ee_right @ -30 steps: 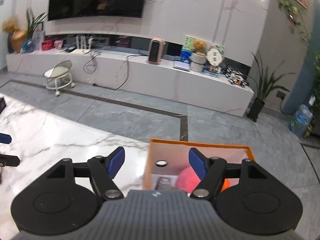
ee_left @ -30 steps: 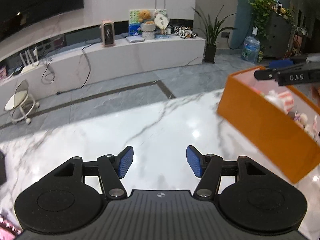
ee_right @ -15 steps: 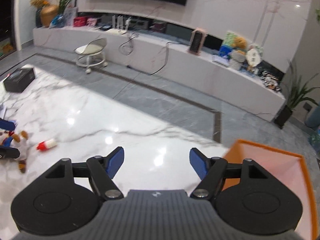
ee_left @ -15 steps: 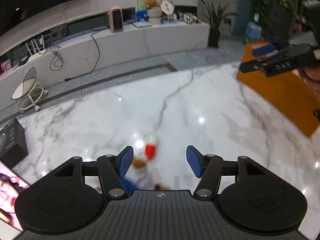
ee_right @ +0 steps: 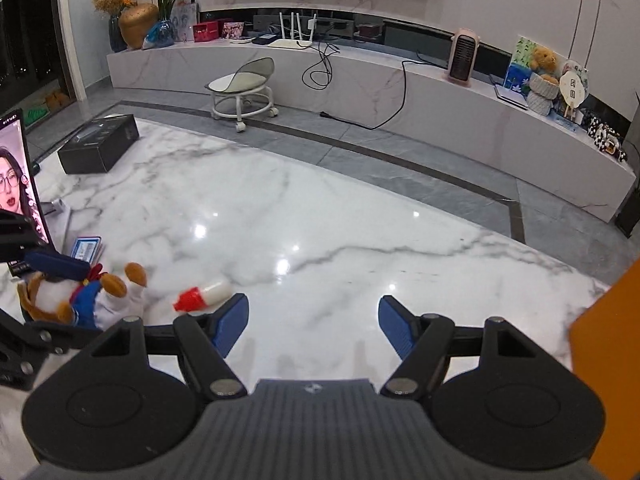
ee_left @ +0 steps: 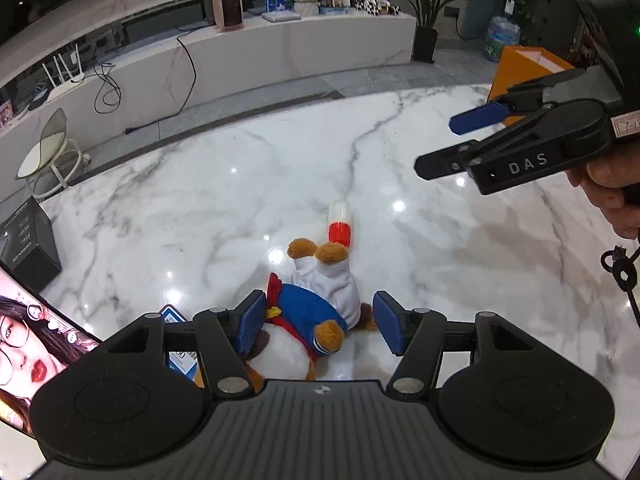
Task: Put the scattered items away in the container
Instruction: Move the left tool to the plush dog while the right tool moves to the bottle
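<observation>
A plush bear (ee_left: 316, 312) in a blue and white outfit lies on the white marble table (ee_left: 240, 184); it also shows in the right wrist view (ee_right: 80, 292). My left gripper (ee_left: 320, 328) is open with its jaws on either side of the bear, not closed on it. A small white bottle with a red cap (ee_left: 340, 222) lies just beyond the bear, and shows in the right wrist view (ee_right: 204, 295). My right gripper (ee_right: 313, 326) is open and empty, above the table right of the bottle. The orange container (ee_left: 520, 68) stands at the far right.
A phone with a lit screen (ee_left: 28, 344) leans at the left, with a blue card (ee_left: 176, 316) beside it. A black box (ee_right: 100, 143) sits at the table's far left corner. The container's orange wall (ee_right: 608, 360) is close on my right gripper's right.
Both grippers swung left, away from the orange container. The left gripper came down over the plush bear, now between its open jaws. The right gripper left the container empty.
</observation>
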Motion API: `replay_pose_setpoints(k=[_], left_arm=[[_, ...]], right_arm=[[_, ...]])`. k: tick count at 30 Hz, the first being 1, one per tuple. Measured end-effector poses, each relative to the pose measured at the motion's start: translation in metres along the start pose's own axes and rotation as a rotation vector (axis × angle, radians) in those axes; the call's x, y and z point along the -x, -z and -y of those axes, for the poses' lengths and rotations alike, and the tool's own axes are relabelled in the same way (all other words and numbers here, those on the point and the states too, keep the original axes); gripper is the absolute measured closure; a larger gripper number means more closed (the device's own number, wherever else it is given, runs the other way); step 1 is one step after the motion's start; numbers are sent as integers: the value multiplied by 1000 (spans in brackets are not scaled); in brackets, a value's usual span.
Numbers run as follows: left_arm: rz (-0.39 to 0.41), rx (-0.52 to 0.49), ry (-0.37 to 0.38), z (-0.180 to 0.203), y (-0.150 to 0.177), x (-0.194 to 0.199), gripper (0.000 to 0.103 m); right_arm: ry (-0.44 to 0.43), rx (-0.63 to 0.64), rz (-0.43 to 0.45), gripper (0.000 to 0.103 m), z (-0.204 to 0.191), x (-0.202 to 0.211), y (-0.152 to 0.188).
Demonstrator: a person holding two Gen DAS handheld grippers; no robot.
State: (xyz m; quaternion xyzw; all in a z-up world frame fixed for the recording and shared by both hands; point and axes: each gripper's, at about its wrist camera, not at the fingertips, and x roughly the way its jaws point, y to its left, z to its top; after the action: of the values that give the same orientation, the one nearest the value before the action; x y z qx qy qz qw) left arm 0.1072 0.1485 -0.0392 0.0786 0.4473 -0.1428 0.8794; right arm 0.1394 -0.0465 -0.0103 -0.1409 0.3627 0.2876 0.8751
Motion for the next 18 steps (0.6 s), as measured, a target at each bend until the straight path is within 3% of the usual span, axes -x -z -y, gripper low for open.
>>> replay_pose_setpoints(k=[8,14,15,18], left_arm=[[-90,-54,0,3,-1,6,31],[-97,-88,-10,0,-2,23,20],[-98,-96,-10,0,-2,25,14],[-125,-132,-14,2,2,20,12]], right_arm=[[-12,23,-19,29,-13,-12,2],[-37,31,-32,29,-22,-15,2],[-40,30,-34,29,-23,-15,1],[-43,6,-41,29,-25,-19,-3]])
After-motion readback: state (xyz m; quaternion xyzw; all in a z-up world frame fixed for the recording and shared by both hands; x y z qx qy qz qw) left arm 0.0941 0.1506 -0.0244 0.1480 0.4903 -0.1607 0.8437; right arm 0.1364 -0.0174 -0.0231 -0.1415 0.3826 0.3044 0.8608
